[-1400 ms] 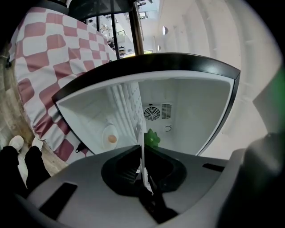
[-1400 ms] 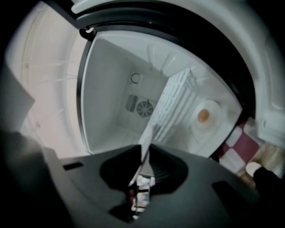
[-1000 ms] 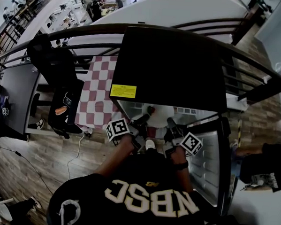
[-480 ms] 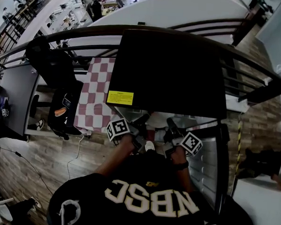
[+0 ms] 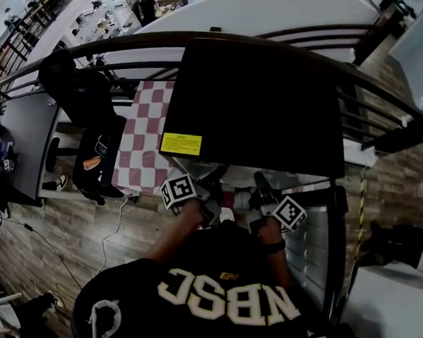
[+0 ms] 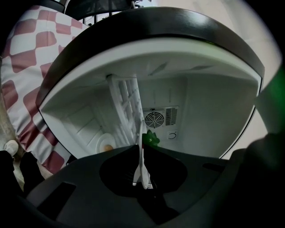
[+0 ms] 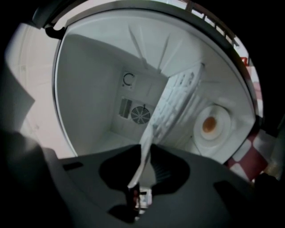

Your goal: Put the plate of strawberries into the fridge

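Black and boxy, one small fridge (image 5: 257, 103) fills the centre of the head view. Just under its front edge, one white plate of red strawberries (image 5: 235, 198) hangs between two hand-held grippers, the left gripper (image 5: 216, 179) and the right gripper (image 5: 259, 184).

In the left gripper view, the jaws pinch the plate's rim (image 6: 142, 147) edge-on at centre, with one green strawberry leaf (image 6: 151, 138) just beyond.

In the right gripper view, those jaws clamp the opposite rim (image 7: 143, 156) before the white interior. The berries are too hidden to count.
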`<state>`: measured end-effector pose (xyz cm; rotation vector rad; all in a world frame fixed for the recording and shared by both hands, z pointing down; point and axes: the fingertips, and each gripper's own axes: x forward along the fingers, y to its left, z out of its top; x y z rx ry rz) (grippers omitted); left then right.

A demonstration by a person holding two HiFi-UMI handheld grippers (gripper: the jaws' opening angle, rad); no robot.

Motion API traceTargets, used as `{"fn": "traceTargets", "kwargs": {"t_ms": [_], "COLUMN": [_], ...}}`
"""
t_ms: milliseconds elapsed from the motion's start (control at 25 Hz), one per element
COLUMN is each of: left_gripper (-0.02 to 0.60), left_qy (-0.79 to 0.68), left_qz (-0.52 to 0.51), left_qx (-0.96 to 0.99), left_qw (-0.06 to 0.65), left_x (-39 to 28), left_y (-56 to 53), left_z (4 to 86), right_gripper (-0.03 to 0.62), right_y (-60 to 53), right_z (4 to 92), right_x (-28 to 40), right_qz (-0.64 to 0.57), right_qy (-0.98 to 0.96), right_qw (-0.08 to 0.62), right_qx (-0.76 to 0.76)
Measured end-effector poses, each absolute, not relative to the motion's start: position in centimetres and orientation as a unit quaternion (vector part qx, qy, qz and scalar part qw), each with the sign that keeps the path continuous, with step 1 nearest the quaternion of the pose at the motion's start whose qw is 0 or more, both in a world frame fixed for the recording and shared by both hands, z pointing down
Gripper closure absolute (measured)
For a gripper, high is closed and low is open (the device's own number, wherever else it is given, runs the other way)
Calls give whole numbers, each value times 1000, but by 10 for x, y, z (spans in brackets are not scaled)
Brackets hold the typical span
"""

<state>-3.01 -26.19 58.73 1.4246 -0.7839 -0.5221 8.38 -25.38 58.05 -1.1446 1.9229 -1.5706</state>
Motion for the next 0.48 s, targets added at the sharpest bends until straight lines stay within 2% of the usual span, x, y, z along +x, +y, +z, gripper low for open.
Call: {"fn": "traceTargets", "kwargs": {"t_ms": [80, 240, 480], "left_gripper": [543, 483, 430], "left_qy": [-340, -325, -321], "left_qz": [-230, -239, -221], "left_qx": [636, 649, 685], "left_qw": [654, 645, 616], "left_x": [-30, -27, -24], "left_y": [-262, -263, -258], "left_z": [586, 578, 571], "right_gripper": [521, 460, 416], "right_y": [-249, -249, -244], "right_z": [583, 583, 580], "right_x": [86, 91, 87], "right_qz": [-570, -561, -552], "right_qy": [677, 678, 691], "right_qw": [189, 190, 182], "right_qx": [-426, -435, -430]}}
